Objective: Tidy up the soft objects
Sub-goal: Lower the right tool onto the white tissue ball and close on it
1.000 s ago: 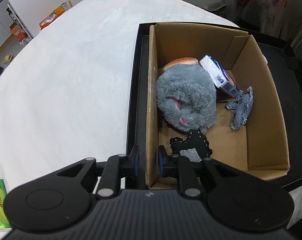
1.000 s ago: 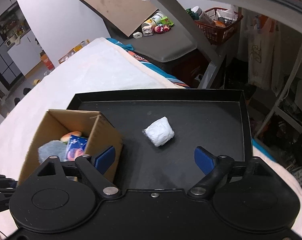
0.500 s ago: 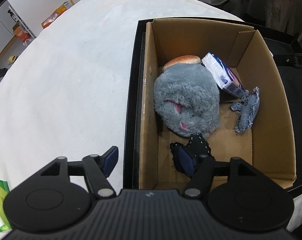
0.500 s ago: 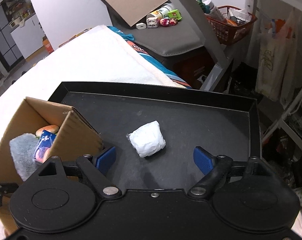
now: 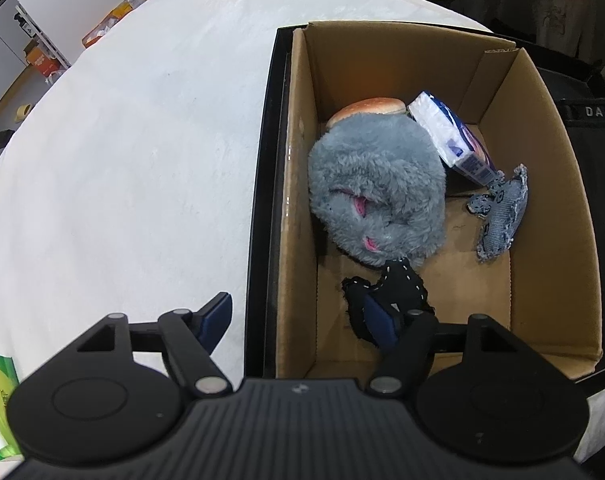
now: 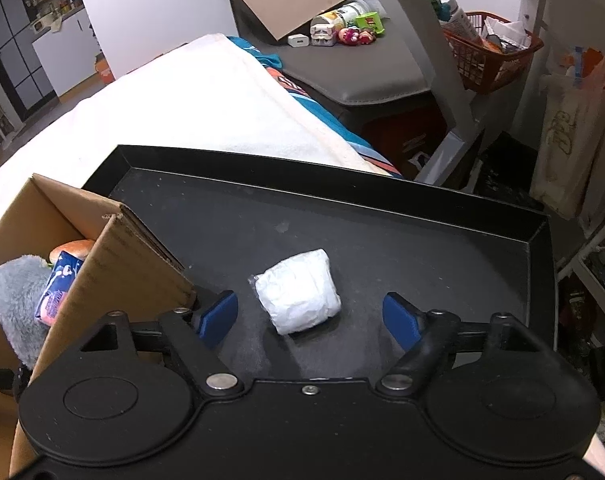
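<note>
Left tool (image 5: pixel 298 316): its jaws have just been opening and are standing wide, holding nothing; one finger is hanging outside the box wall, the other inside over the black cloth.
Right tool (image 6: pixel 310 314): its jaws have just been closing a little but are standing wide apart, not touching the white bundle lying between them.
White bundle (image 6: pixel 298 292): a soft, crinkly, plastic-wrapped lump, sitting alone near the middle of the black tray (image 6: pixel 442 240).
Cardboard box (image 5: pixel 550 184): brown, open on top, standing at the tray's left end.
Grey plush (image 5: pixel 376 188): round and fluffy with bits of pink, lying in the box against its left wall.
Black cloth (image 5: pixel 398 292): small, with white stitches, lying on the box floor just in front of the plush.
Denim scrap (image 5: pixel 500 216): frayed, blue-grey, lying near the box's right wall.
Bun toy (image 5: pixel 366 110): tan and round, peeking out behind the plush.
Tissue pack (image 5: pixel 448 140): white and blue, leaning beside the bun toy.
</note>
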`<state>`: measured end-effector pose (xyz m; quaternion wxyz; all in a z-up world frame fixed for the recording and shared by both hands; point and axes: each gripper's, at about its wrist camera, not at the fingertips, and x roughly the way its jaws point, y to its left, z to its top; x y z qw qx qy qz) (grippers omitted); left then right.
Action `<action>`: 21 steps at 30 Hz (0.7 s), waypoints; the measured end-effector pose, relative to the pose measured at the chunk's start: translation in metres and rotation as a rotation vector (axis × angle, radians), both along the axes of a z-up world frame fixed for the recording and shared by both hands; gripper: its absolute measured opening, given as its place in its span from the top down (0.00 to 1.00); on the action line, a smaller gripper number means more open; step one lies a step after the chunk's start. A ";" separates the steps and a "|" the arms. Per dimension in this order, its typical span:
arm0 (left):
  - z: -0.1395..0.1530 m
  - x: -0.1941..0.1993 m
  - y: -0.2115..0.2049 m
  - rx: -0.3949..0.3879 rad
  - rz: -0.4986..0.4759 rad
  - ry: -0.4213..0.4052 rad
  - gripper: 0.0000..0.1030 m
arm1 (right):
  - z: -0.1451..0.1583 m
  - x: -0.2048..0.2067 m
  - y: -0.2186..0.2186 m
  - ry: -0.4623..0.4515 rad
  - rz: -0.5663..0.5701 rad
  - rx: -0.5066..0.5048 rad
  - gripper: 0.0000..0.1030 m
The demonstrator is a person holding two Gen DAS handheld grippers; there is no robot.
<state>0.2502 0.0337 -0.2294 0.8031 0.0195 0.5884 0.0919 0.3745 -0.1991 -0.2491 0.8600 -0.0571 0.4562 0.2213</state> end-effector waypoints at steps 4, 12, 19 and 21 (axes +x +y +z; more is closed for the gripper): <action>-0.001 0.000 0.002 0.002 0.004 0.001 0.31 | -0.006 0.005 0.001 0.048 0.009 0.010 0.57; 0.001 -0.001 0.004 -0.009 0.014 -0.010 0.31 | 0.002 -0.007 -0.002 0.045 -0.001 0.000 0.59; 0.005 -0.002 0.005 -0.035 0.020 -0.026 0.31 | 0.013 -0.019 -0.003 0.059 -0.025 -0.018 0.59; 0.006 -0.003 0.006 -0.043 0.019 -0.031 0.31 | 0.017 -0.023 -0.004 0.061 -0.032 -0.019 0.59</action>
